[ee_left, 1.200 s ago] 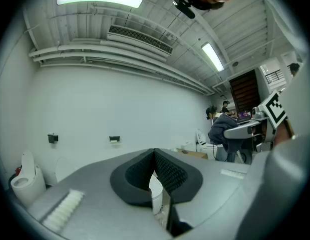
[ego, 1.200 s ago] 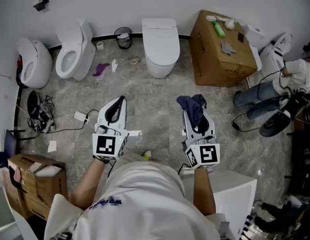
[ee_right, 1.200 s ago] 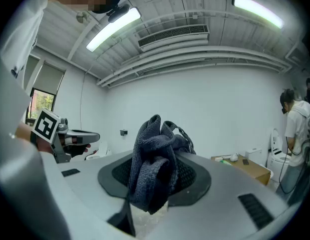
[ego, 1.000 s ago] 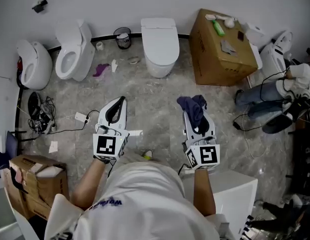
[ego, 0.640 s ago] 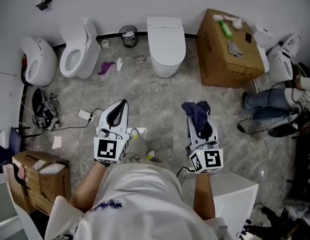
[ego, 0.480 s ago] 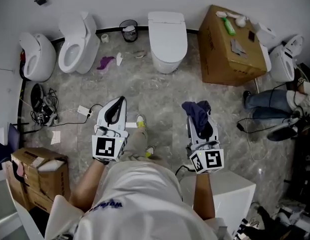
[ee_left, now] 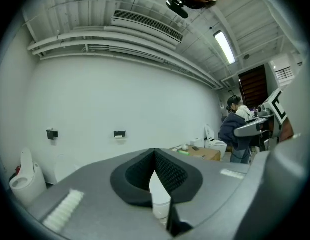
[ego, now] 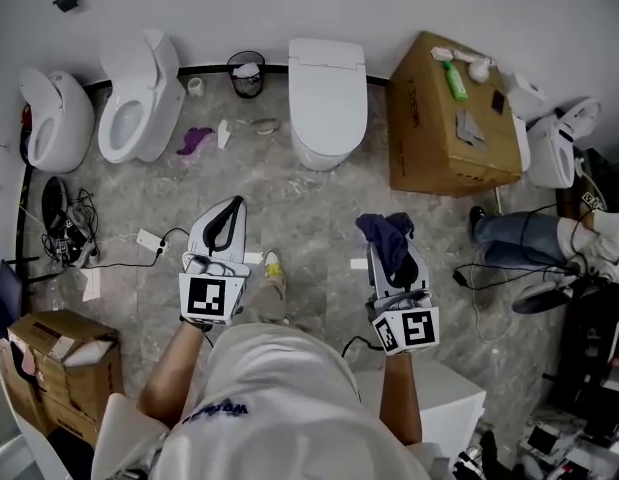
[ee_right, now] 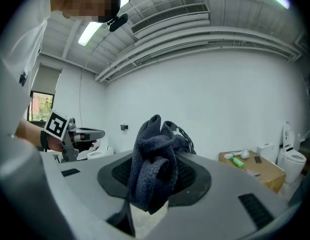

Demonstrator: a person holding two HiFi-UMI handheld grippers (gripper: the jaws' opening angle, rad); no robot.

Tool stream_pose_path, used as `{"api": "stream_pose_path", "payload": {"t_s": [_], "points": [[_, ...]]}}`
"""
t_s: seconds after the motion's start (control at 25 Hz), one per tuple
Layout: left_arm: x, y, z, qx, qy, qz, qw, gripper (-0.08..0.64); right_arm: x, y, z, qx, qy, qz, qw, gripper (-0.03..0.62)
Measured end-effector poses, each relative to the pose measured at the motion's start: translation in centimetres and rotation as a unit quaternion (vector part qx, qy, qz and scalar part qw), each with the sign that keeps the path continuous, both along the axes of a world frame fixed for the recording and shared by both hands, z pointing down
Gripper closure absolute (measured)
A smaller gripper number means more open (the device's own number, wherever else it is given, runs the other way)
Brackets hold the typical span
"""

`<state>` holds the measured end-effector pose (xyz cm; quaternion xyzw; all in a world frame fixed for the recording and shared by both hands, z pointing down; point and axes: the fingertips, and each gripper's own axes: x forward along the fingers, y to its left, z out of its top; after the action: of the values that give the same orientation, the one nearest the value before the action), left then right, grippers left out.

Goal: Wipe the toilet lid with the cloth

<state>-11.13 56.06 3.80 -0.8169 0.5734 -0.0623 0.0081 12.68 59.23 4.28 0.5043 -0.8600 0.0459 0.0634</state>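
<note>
The person stepped toward the closed toilet [ego: 327, 88], which grew larger at upper centre. A shoe [ego: 274, 274] came into view between the left gripper [ego: 234, 204] and right gripper [ego: 390, 232]. The seated person [ego: 524, 234] slid lower right.

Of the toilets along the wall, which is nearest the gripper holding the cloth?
The middle toilet, lid down, between the bin and the cardboard box; the others stand farther left and right.
</note>
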Motion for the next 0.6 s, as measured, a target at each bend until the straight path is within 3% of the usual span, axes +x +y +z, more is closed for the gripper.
{"api": "stream_pose_path", "payload": {"t_s": [0.2,0.6], "points": [[-1.5,-6.1,0.8,-0.012,0.005,0.007,0.9999,0.558,-0.5,-5.8,0.4,-0.016,0.040,0.014,0.999,0.439],[-3.0,-14.9,1.9,-0.018,0.028,0.021,0.9992,0.558,-2.2,-14.7,0.9,-0.040,0.043,0.022,0.998,0.440]]}}
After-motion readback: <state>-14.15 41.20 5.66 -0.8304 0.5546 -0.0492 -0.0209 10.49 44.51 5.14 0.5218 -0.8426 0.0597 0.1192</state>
